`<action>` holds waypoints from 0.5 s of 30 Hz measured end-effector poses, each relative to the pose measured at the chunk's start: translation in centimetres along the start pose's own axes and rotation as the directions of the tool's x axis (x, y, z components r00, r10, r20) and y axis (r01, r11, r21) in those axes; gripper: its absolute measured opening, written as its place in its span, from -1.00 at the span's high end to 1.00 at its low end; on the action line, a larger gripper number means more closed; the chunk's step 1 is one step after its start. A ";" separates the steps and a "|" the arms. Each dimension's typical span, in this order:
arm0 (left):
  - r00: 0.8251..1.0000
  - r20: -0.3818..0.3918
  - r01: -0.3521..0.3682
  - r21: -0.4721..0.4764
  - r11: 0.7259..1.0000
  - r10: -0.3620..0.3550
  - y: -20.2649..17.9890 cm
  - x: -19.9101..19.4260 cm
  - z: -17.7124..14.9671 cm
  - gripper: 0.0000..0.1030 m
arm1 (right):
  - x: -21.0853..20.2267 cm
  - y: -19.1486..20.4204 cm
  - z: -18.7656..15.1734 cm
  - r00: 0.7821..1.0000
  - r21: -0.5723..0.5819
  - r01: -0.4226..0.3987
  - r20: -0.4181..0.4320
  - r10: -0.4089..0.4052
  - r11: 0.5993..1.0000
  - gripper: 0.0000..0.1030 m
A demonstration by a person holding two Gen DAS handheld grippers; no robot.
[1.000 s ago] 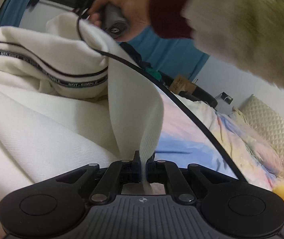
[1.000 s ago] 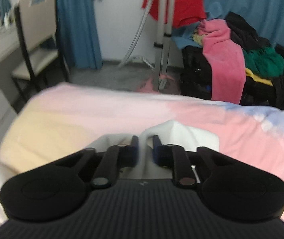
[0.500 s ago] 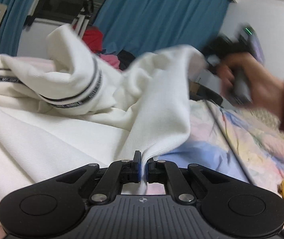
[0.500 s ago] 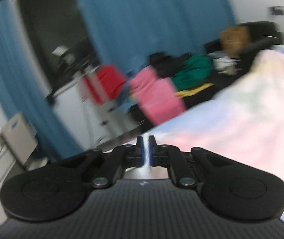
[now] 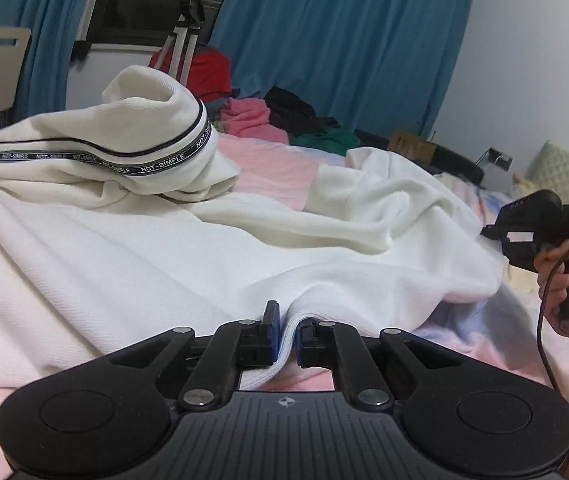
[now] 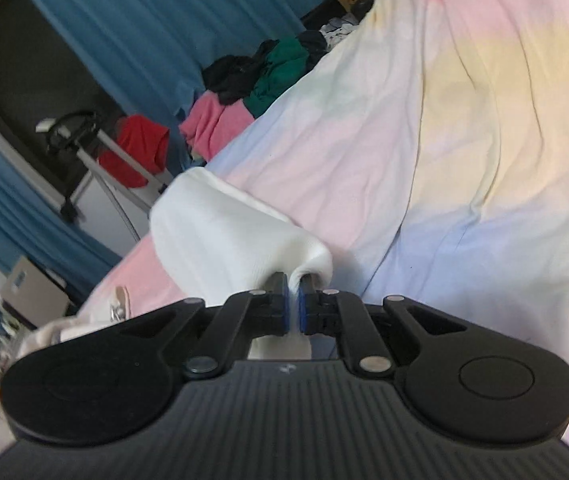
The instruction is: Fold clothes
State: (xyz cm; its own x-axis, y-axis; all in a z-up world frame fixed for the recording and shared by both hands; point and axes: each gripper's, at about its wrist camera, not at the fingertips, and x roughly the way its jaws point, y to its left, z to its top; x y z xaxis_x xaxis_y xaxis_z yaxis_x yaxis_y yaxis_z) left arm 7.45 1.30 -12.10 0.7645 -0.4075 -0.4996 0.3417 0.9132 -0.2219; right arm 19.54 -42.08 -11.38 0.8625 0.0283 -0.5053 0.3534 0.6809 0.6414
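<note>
A big bed (image 5: 280, 164) with a soft pink, blue and yellow sheet fills the room. A white garment (image 5: 124, 248) lies spread over it (a black band of letters runs along one part). The left gripper (image 5: 287, 334) pinches its hem tight. The right gripper (image 6: 293, 307) pinches another white fold.
</note>
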 end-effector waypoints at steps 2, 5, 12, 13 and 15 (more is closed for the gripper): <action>1.000 -0.004 -0.017 0.006 1.000 0.017 -0.3 -0.3 -0.2 0.82 | 0.5 -0.5 -1.1 1.000 0.004 0.015 0.013 -0.015 1.000 0.82; 0.999 -0.011 -0.040 0.042 0.998 0.040 -0.7 -0.3 -0.4 0.79 | 1.6 -0.7 -3.0 0.998 -0.081 0.067 -0.006 -0.068 0.994 0.83; 0.995 -0.049 -0.081 0.066 0.995 0.084 -1.2 0.5 -0.5 0.78 | 3.2 -1.5 -2.8 0.999 -0.061 -0.037 -0.008 0.036 0.997 0.82; 0.995 -0.048 -0.082 0.060 0.995 0.085 -1.2 0.5 -0.5 0.78 | 3.3 -2.2 -2.5 0.998 -0.007 -0.069 -0.007 0.069 0.998 0.81; 0.996 -0.046 -0.080 0.043 0.996 0.082 -1.0 0.5 -0.5 0.78 | 4.1 -4.2 -1.8 0.990 0.127 -0.140 -0.013 0.143 0.982 0.80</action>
State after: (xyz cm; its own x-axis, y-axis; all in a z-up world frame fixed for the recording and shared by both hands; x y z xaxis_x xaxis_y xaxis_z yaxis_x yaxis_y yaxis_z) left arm 7.23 0.15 -12.50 0.7636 -0.3309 -0.5544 0.3031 0.9419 -0.1447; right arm 20.96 -43.48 -17.17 0.8995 0.1347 -0.4156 0.2719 0.5720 0.7739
